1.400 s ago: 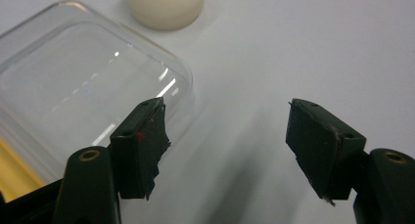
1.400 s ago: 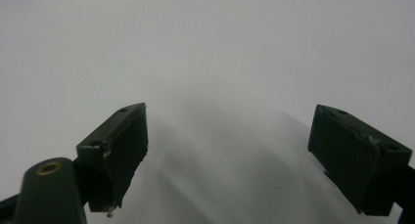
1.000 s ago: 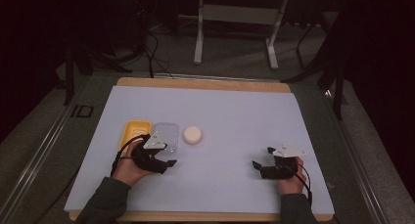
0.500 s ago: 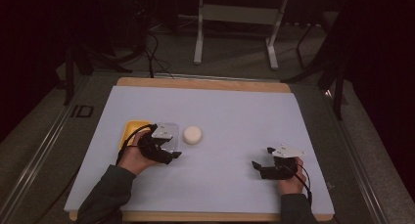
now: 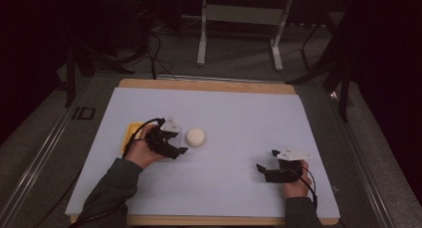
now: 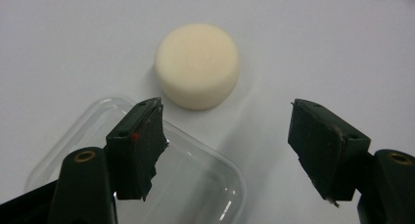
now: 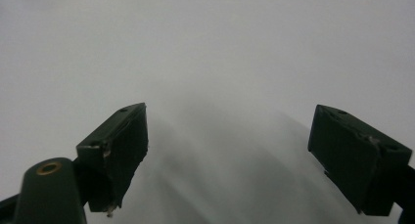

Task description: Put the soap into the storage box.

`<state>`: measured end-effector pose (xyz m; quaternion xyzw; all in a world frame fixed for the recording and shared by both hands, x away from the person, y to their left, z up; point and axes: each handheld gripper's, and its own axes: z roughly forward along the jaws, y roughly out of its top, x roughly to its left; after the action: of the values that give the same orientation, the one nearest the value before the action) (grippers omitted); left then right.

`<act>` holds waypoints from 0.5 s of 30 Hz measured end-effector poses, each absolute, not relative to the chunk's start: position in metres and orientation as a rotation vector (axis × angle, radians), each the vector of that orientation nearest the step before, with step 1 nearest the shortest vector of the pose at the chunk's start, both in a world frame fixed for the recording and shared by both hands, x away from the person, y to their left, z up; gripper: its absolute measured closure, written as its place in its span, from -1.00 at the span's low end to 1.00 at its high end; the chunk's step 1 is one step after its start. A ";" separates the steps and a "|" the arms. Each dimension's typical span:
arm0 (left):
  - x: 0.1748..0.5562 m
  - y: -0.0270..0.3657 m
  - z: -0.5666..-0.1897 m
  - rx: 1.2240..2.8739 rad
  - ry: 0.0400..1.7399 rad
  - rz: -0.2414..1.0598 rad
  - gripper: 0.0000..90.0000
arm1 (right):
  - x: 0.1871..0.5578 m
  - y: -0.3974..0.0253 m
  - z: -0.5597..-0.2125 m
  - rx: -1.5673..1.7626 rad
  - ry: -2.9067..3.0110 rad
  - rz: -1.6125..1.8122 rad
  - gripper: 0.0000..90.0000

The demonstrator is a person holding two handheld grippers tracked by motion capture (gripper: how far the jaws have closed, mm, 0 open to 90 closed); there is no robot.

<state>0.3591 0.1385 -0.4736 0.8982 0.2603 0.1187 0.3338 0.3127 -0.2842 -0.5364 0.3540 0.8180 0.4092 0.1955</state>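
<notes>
Looking down on the tabletop (image 5: pixel 239 118), we see a pale sheet covering a wooden board, with dark floor, cables and a metal stand's legs beyond its far edge. Nothing lies between the two claws on the sheet.

A cream round puck (image 5: pixel 195 137) sits left of centre. Just to its left our left claw (image 5: pixel 175 148) hangs over a clear plastic tray (image 6: pixel 195 185), and a yellow container (image 5: pixel 130 136) peeks out from behind the hand; we cannot tell what it holds. In the left claw's own view the tray is empty and lies flat under the left jaw, with its rounded corner near the puck (image 6: pixel 197 65) but not touching it. The jaws stand wide apart, holding nothing, with the puck just ahead of the gap.

Our right claw (image 5: pixel 266 169) rests near the front right of the sheet, well apart from everything, jaws likewise spread over bare sheet (image 7: pixel 210 62).

Since a second ago, the left claw has moved forward and rightward toward the puck, covering more of the tray; the right claw has stayed where it was.
</notes>
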 end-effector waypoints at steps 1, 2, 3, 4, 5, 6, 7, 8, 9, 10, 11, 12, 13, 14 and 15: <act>0.359 0.138 -0.474 2.345 0.680 0.310 -0.33 | 0.313 -0.284 -0.536 0.992 2.292 1.147 -0.67; 0.363 0.137 -0.473 2.353 0.677 0.309 -0.33 | 0.313 -0.284 -0.536 0.992 2.291 1.146 -0.67; 0.365 0.136 -0.472 2.358 0.677 0.307 -0.34 | 0.313 -0.284 -0.536 0.991 2.291 1.147 -0.67; 0.366 0.135 -0.472 2.360 0.675 0.305 -0.34 | 0.313 -0.284 -0.536 0.991 2.292 1.146 -0.67; 0.368 0.134 -0.472 2.361 0.676 0.303 -0.34 | 0.313 -0.284 -0.536 0.991 2.292 1.144 -0.67; 0.369 0.134 -0.471 2.365 0.674 0.302 -0.34 | 0.313 -0.284 -0.536 0.991 2.292 1.144 -0.67; 0.369 0.134 -0.471 2.365 0.674 0.302 -0.34 | 0.313 -0.284 -0.536 0.991 2.292 1.144 -0.67; 0.373 0.132 -0.471 2.365 0.673 0.291 -0.34 | 0.313 -0.284 -0.536 0.988 2.293 1.143 -0.67; 0.374 0.131 -0.471 2.370 0.672 0.293 -0.34 | 0.313 -0.284 -0.536 0.988 2.294 1.142 -0.67; 0.375 0.130 -0.472 2.374 0.672 0.289 -0.34 | 0.312 -0.284 -0.536 0.988 2.294 1.141 -0.67; 0.376 0.129 -0.472 2.375 0.670 0.282 -0.34 | 0.312 -0.284 -0.536 0.987 2.293 1.141 -0.67; 0.378 0.128 -0.472 2.377 0.667 0.276 -0.34 | 0.312 -0.284 -0.536 0.987 2.294 1.140 -0.67; 0.379 0.127 -0.472 2.383 0.665 0.275 -0.35 | 0.312 -0.284 -0.536 0.987 2.295 1.140 -0.67; 0.379 0.127 -0.472 2.383 0.665 0.275 -0.35 | 0.312 -0.284 -0.536 0.986 2.296 1.139 -0.67; 0.381 0.126 -0.473 2.395 0.663 0.273 -0.35 | 0.312 -0.283 -0.536 0.986 2.296 1.139 -0.67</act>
<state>0.3808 0.1257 -0.4729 0.9092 0.2518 0.1034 0.3151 0.3123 -0.2835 -0.5364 0.3521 0.8197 0.4067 0.1965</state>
